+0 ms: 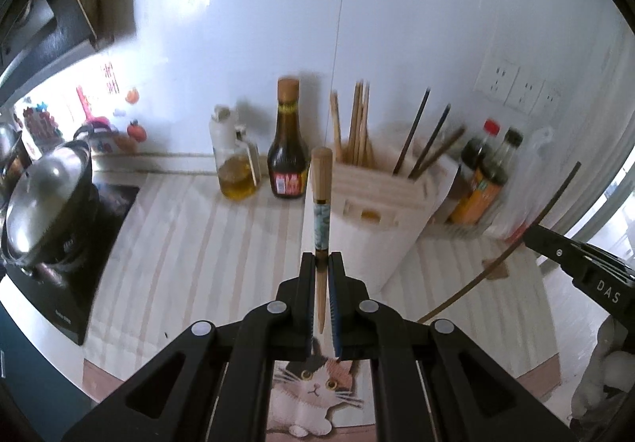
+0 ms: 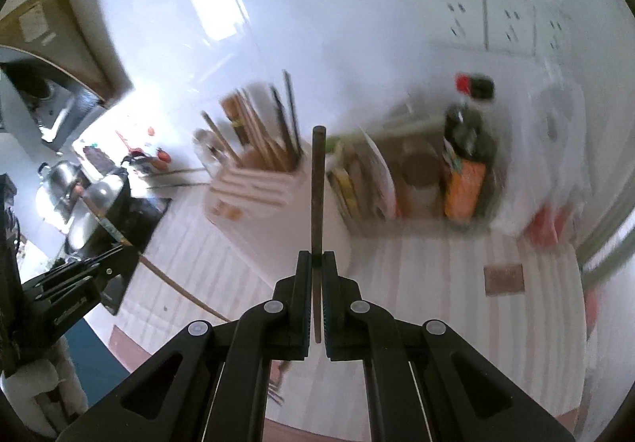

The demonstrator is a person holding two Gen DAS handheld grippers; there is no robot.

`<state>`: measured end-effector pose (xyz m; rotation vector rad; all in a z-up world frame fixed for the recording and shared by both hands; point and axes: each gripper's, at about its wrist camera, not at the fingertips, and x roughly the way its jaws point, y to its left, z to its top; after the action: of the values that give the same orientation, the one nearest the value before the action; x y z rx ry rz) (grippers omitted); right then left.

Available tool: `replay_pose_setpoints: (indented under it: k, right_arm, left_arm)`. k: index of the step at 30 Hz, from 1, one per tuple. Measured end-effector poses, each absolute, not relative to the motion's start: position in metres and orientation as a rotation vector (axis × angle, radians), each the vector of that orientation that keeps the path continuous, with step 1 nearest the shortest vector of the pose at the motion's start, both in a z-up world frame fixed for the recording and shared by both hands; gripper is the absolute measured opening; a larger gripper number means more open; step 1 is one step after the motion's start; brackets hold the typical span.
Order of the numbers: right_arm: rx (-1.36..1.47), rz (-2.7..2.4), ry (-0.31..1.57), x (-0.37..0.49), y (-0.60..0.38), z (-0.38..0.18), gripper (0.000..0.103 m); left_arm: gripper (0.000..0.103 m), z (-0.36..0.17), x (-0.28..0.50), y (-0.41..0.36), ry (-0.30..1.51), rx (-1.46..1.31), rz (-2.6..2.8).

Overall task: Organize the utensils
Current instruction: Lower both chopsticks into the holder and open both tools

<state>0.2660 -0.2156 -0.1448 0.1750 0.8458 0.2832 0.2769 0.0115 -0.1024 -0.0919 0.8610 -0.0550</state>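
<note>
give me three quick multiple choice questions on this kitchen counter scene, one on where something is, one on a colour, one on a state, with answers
1. Where does the wooden utensil holder stand relative to the dark sauce bottle?
A. left of it
B. right of it
C. on top of it

2. What colour is the chopstick in the right gripper?
A. dark brown
B. bright red
C. white

3. What state is the left gripper in?
A. wide open and empty
B. shut on a bottle cap
C. shut on a light wooden chopstick

Answers: 1 B, in the left wrist view the holder is to the bottle's right. 2 A, the held stick looks dark brown. 3 C, its fingers clamp the stick with the patterned band.
</note>
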Motion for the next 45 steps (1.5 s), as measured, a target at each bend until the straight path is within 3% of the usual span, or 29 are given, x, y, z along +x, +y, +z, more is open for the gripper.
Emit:
replay_pose_setpoints:
  k: [14,21,40,45]
  right_arm:
    - [0.114,0.427,0.655,0.292,-0.182,-0.010,0.005]
    - [0.093,0.401,0.595,0.329,-0.179,0.031,0.005]
    - [0.045,0.339,0.831,0.437,-0.166,-0.044,0.005]
    - [0.046,0.354,0.884,0.445,-0.163,-0.059,0.006]
  left_arm:
    - [0.004,0.020,0.306,0.011,0.665,-0.120,-0.095]
    - [0.004,0.038,0.353,0.000,0.664,-0.102,-0.135]
    - [0.005,-0.034,0.437,-0.009,0.882,-0.102,-0.160]
    - [0.013,-0.030,0.440,-0.005,0.899,-0.113,-0.134]
